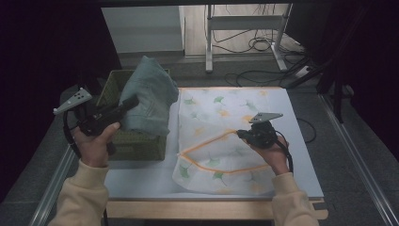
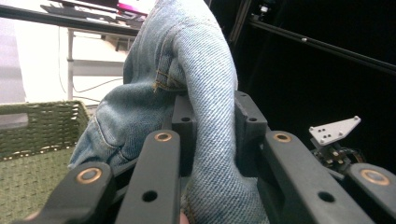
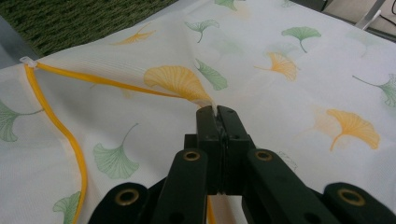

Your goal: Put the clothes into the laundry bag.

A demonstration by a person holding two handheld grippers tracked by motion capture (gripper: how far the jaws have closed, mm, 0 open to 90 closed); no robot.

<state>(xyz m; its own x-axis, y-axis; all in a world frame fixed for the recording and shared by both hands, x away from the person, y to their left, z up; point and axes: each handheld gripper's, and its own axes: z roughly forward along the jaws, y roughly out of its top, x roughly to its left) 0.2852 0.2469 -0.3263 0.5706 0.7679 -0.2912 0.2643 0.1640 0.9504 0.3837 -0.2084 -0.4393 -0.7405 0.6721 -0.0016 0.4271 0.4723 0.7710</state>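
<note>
High view: my left gripper (image 1: pixel 123 106) clamps folded blue denim jeans (image 1: pixel 148 96) above the green woven basket (image 1: pixel 136 143); my right gripper (image 1: pixel 241 134), pinched on the white leaf-printed mesh laundry bag (image 1: pixel 221 113) beside that basket, should lift its orange-trimmed mouth wider first.

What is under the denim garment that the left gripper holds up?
The green woven basket sits under the denim garment, which is clamped in the left gripper. The hanging denim covers much of the basket's inside, so any contents stay hidden.

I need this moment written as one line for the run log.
left tongs: shut on denim garment, above green woven basket | right tongs: shut on ginkgo-print laundry bag, lifting the edge of its opening
</note>
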